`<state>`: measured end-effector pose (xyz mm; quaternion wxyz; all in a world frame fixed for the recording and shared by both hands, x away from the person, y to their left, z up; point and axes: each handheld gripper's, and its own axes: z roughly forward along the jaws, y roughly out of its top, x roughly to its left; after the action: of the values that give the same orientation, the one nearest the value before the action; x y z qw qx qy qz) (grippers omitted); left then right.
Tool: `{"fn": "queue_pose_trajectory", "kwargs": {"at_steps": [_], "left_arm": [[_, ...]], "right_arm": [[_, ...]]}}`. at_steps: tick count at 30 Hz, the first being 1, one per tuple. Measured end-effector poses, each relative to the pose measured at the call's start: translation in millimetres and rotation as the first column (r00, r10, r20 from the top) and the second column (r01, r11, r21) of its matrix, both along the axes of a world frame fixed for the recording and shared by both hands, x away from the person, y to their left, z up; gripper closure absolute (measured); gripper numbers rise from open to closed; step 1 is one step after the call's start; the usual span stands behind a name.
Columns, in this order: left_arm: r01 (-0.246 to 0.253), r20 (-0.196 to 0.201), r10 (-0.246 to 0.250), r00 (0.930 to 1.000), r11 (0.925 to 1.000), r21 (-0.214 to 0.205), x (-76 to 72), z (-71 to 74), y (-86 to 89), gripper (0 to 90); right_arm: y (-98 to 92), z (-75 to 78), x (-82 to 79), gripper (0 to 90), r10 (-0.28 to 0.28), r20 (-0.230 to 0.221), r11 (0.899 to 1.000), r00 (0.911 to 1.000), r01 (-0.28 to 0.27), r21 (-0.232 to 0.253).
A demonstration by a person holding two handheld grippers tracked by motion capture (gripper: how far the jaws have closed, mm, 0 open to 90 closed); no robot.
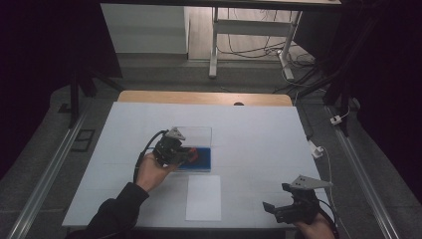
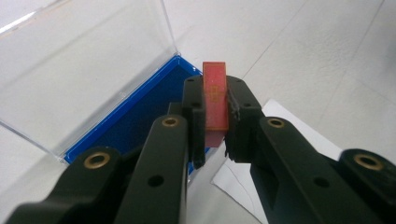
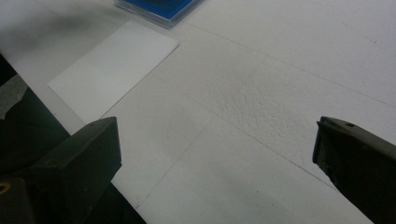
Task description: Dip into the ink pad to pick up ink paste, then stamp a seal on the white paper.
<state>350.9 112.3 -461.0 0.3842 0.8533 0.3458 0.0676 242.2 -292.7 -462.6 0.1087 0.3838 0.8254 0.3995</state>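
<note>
Over blue tray (image 2: 135,112): left tool (image 2: 215,122) gripping one red block (image 2: 215,95).

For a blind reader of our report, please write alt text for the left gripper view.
The left gripper holds a small red block between its black jaws, above an open blue case with a clear lid. A white sheet lies beside it.

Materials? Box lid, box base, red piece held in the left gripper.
Box lid: clear glossy plastic, table visible through it.
Box base: opaque blue, likely plastic; lining unclear.
Red piece in left gripper: translucent red-orange, probably plastic; edges glow.
</note>
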Motion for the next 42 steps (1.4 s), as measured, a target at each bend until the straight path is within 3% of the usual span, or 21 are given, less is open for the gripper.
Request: {"fn": "queue_pose_trajectory", "kwargs": {"at_steps": [7,10,14,25,42], "left_arm": [[0.011,0.003,-0.011,0.9999,0.9997,-0.024,-6.6,6.9,2.8,79.4],[0.019,0.007,-0.019,0.9998,0.9994,-0.027,-9.9,9.7,2.8,79.3],[0.031,0.009,-0.031,0.9995,0.9989,-0.035,-14.2,12.9,2.4,79.4],[0.09,0.016,-0.09,0.9958,0.9954,-0.033,-28.4,20.6,-2.6,79.3],[0.119,-0.017,-0.12,0.9927,0.9921,-0.039,-52.4,15.2,-7.3,79.3]], "right_arm": [[-1.1,0.1,0.1,1.1,-0.009,-0.005,1.0,0.9999,0.009,0.009],[-3.4,0.3,0.4,0.0,-0.012,-0.037,1.0,0.9992,0.013,0.017],[-5.6,0.4,1.2,0.0,-0.024,-0.047,0.999,0.9986,0.026,0.038],[-3.9,0.0,0.9,0.0,-0.026,-0.041,0.999,0.9988,0.027,0.024],[-3.3,0.2,0.5,0.0,-0.02,-0.04,1.0,0.999,0.021,0.014]]}}
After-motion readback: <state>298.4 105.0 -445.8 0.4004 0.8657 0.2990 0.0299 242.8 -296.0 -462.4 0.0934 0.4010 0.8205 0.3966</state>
